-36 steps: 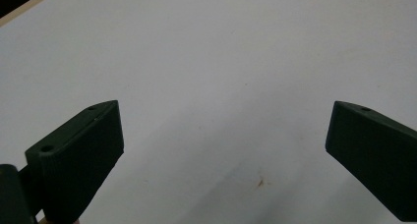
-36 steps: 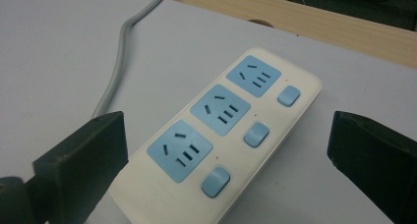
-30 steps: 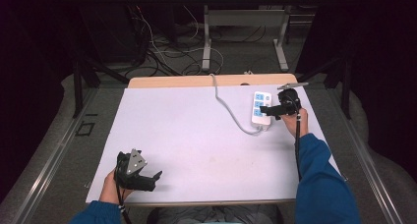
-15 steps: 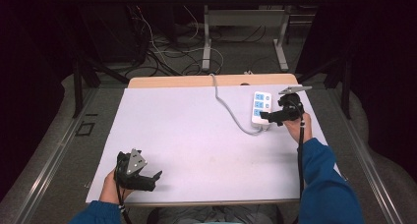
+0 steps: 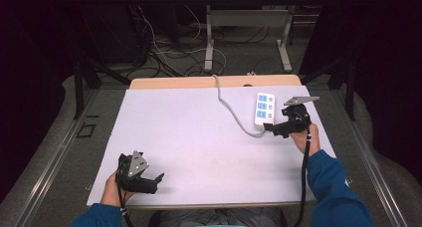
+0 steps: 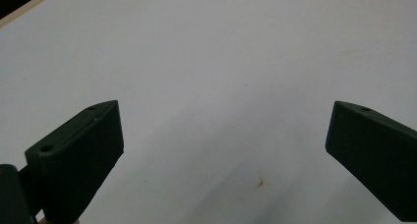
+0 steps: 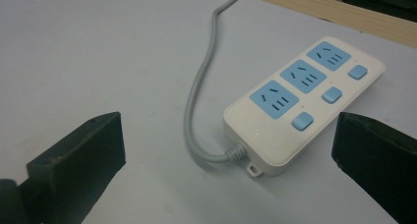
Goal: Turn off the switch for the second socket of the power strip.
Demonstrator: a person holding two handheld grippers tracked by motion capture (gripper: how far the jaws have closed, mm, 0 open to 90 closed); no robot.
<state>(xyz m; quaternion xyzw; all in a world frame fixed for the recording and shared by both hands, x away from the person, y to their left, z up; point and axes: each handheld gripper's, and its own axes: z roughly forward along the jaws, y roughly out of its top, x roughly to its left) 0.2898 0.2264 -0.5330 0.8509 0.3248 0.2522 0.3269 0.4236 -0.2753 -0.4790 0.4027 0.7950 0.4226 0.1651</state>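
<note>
Right gripper [image 5: 275, 129] is hovering just beside the near end of the white power strip [image 5: 264, 108], jaws spread wide and holding nothing; in the right gripper view the power strip [image 7: 305, 103] is lying flat between the jaws, its three blue sockets and three blue switches facing up; its grey cord [image 5: 230, 107] is curving away across the white table [image 5: 199, 132] toward the far edge; left gripper [image 5: 149, 183] is resting near the table's front edge, well apart from the strip, jaws likewise apart over bare surface.

Blue sleeves; black left gripper [image 5: 149, 182] and right gripper [image 5: 272, 130] bear grey triangular plates, trailing black cables.
</note>
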